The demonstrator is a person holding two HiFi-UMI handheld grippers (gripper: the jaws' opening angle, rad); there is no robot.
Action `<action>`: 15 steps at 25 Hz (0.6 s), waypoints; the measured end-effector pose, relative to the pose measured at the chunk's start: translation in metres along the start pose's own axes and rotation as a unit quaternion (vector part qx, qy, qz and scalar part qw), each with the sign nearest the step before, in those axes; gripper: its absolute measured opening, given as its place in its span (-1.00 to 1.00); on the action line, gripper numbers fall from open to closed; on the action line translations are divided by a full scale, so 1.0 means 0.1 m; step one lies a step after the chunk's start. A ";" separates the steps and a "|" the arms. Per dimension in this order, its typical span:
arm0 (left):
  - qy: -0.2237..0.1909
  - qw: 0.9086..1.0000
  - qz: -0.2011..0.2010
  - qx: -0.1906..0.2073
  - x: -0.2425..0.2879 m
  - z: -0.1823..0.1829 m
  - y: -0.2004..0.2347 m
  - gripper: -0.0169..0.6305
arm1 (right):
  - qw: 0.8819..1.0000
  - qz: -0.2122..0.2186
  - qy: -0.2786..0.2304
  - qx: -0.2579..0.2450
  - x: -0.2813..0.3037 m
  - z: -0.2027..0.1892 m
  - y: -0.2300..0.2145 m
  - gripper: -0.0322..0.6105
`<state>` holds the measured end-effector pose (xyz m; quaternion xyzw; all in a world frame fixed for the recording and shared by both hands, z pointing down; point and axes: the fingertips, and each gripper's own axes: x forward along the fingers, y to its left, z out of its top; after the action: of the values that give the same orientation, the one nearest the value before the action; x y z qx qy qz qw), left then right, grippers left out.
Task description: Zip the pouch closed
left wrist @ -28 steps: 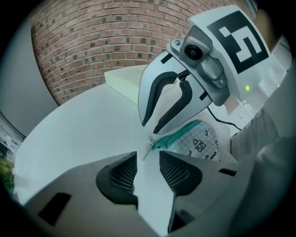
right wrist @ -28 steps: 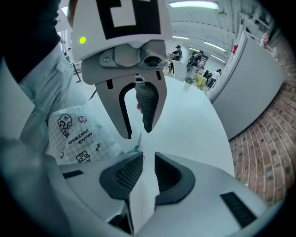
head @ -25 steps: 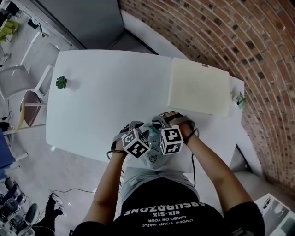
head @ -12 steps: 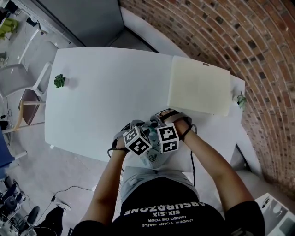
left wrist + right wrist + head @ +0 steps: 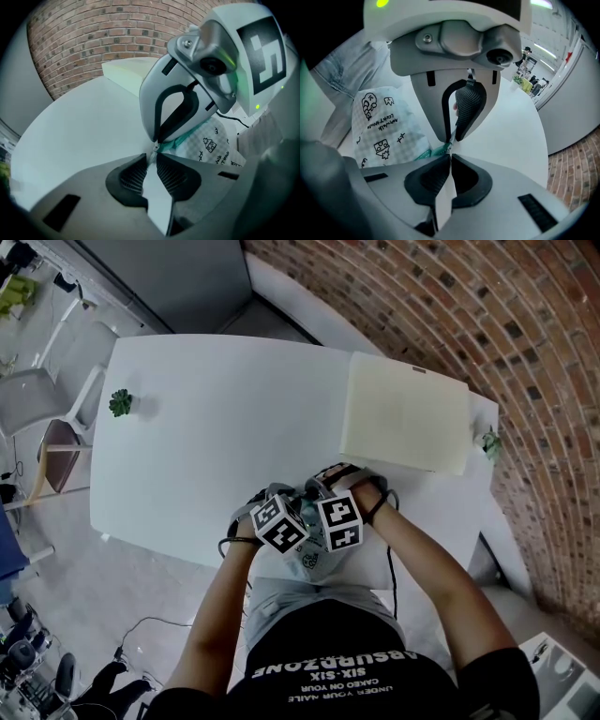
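Observation:
A white checked pouch with black doodles and a teal zipper edge lies at the white table's near edge, partly under both marker cubes. My grippers point steeply down and meet tip to tip at one end of the zipper. The left gripper has just been closing, and its tips now pinch a small pale tab at that end. The right gripper is shut on the teal edge there. From the right gripper view, the pouch body spreads to the left.
A cream rectangular pad lies at the table's far right. A small green plant stands at the left edge, another at the right by the brick wall. Chairs stand left of the table. The person's lap is just below the pouch.
In the head view the two marker cubes have drawn slightly closer together, and the right cube has turned a little. The pouch stays in place.

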<state>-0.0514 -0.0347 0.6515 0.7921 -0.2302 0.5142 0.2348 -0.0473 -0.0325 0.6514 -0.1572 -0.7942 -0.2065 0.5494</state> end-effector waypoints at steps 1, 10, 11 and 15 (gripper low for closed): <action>-0.001 1.000 0.003 -0.002 0.00 0.00 0.01 -0.75 | 1.000 -0.002 0.001 -0.001 0.00 0.00 0.01 -0.88; -0.056 0.995 -0.001 -0.088 0.02 0.00 0.08 -0.86 | 0.997 -0.023 -0.003 0.074 0.01 -0.02 0.00 -0.88; -0.059 0.994 0.001 -0.095 0.01 0.00 0.08 -0.86 | 0.997 -0.025 -0.004 0.079 0.01 -0.02 -0.01 -0.88; -0.060 0.990 0.010 -0.125 0.02 0.01 0.10 -0.87 | 0.996 -0.035 -0.005 0.086 0.01 -0.03 -0.02 -0.88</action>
<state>-0.0559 -0.0431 0.6546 0.7835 -0.3140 0.4358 0.3125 -0.0458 -0.0360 0.6532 -0.0822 -0.8169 -0.1558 0.5492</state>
